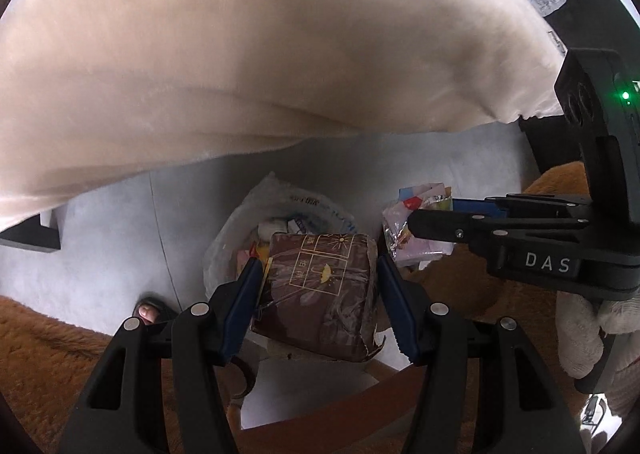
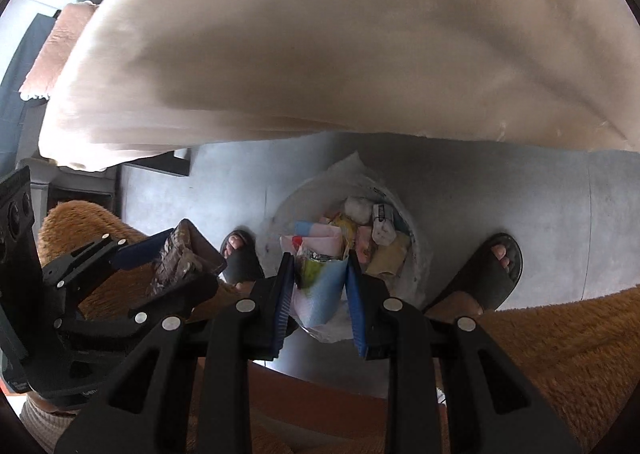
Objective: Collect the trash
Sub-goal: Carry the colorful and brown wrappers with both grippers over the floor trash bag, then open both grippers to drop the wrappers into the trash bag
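Trash: left tool [image 1: 316, 282] clamps brown pack [image 1: 320, 290]; right tool [image 2: 320, 294] clamps wrappers [image 2: 318, 286].

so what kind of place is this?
Probably a home, likely a bedroom or living room: a cream blanket draped over furniture, a fuzzy orange-brown rug, a bare grey floor and an open white trash bag by slippered feet.

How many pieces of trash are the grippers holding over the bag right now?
2. A brown packet sits clamped in the left gripper; a crumpled colourful wrapper is in the right gripper. Both are above the white trash bag.
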Demonstrator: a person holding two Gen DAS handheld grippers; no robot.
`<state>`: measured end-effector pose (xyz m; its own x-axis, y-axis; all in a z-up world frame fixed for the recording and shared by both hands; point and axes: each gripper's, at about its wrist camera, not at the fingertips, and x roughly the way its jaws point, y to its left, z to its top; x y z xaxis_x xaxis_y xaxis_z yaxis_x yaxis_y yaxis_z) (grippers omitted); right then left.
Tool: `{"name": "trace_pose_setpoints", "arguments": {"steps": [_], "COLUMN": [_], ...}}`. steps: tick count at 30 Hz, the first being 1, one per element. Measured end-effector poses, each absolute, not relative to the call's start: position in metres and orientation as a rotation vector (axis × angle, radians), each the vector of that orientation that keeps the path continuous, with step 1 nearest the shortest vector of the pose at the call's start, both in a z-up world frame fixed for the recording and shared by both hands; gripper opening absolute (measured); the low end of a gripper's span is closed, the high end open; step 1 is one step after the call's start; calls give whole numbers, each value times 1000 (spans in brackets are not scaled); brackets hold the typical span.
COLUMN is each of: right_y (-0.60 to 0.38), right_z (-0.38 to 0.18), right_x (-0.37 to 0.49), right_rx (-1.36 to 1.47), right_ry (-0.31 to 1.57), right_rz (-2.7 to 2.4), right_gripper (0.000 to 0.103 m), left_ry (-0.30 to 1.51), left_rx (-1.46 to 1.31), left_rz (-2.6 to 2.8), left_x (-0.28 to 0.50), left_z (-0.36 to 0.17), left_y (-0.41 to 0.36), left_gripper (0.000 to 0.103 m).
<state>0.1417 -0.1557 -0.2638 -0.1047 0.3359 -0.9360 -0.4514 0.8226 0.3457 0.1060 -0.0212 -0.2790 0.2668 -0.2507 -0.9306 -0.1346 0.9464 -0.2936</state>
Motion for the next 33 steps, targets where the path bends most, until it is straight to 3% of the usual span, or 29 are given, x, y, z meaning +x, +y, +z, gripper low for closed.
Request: {"name": "trace_pose_setpoints", "arguments": {"steps": [33], "right_y": [-142], "right_z": [-347], "right_x": [146], "right_rx": [-142], "right_ry": [1718], "right_rz": [572], "right_gripper": [31], "left_ry": [1545], "left_rx": [-428], "left_rz": [-46], "left_x": [115], "left_z": [-362], "left_y": [-17], "left_gripper": [60]}}
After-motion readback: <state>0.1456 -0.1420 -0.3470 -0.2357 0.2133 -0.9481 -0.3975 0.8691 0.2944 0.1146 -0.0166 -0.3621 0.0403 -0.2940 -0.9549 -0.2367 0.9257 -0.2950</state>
